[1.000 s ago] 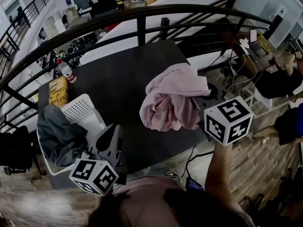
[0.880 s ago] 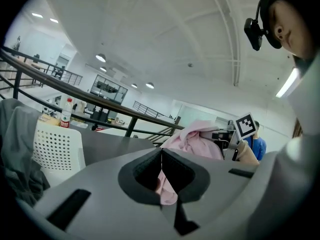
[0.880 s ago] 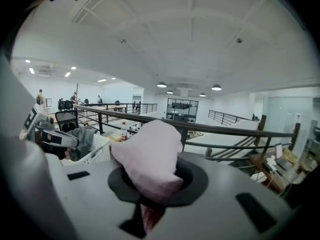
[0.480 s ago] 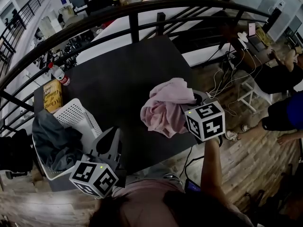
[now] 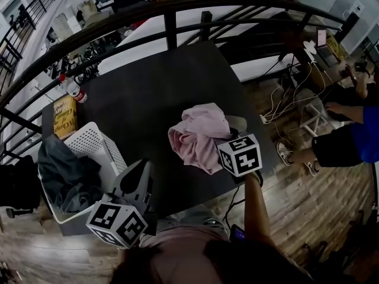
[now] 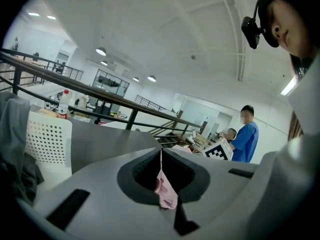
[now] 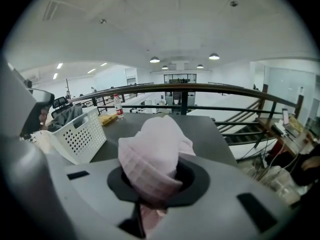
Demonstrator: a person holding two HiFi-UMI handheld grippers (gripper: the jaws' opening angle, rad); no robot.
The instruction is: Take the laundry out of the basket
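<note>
Pink garment [image 5: 198, 136], pinched in my right gripper [image 7: 150, 204], has come down onto the table [image 5: 154, 81] beside the basket [image 5: 98, 139]: one item out. Left gripper [image 6: 161, 176] pressed together; grey garment [image 5: 65, 176] next.

A dark table [image 5: 154, 93] stands by a black railing [image 5: 171, 31] on wood flooring [image 5: 331, 218] under ceiling lights [image 6: 101, 51].
</note>
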